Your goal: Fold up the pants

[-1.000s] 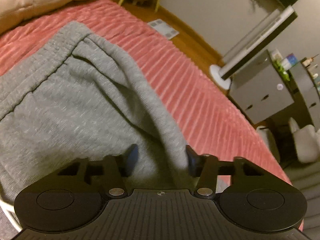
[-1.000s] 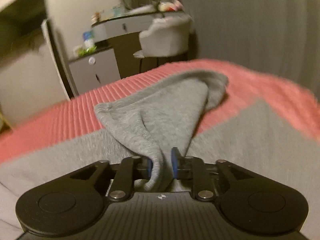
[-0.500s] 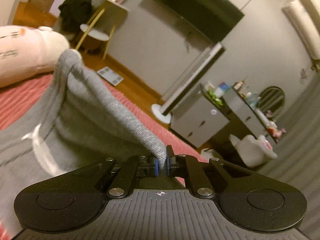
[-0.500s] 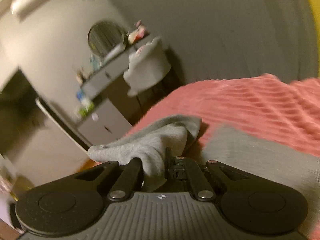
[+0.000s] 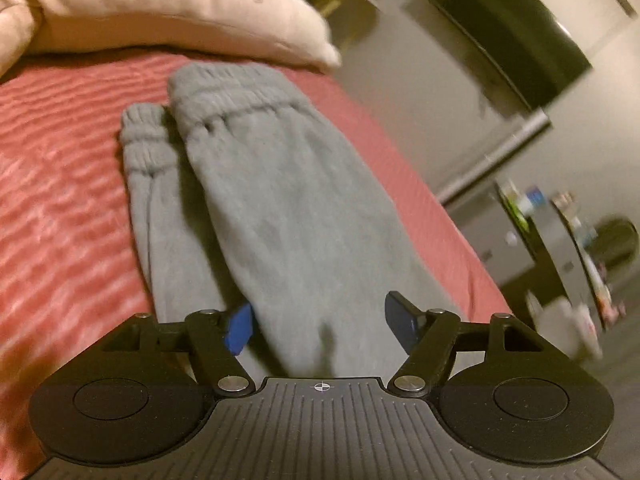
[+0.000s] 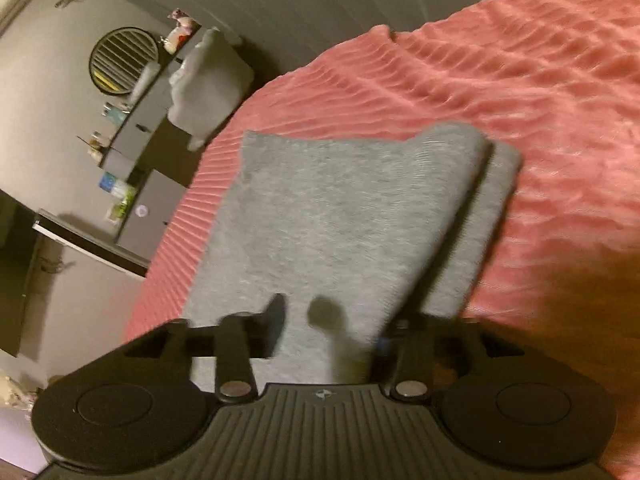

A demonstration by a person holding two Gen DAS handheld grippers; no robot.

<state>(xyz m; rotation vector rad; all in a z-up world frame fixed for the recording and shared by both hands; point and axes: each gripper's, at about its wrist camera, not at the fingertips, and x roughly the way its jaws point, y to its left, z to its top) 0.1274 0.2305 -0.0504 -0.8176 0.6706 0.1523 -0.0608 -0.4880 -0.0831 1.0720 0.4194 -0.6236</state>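
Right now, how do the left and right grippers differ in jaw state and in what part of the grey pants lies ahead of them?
The left gripper stands wider open than the right gripper. The left looks toward the waistband and cuffs of the pants near the pillow; the right looks toward the folded end. Both jaws have just been opening, fabric lying loose between them on the red bedspread.

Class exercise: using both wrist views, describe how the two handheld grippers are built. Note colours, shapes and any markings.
Both are the same matte black design. The left gripper has a ribbed central plate with a small white crosshair mark, a round disc on each side, silver pivot screws, angled linkage arms, and blue pads on its fingers. The right gripper matches; only a sliver of blue shows. No cables, hands or sleeves are visible.
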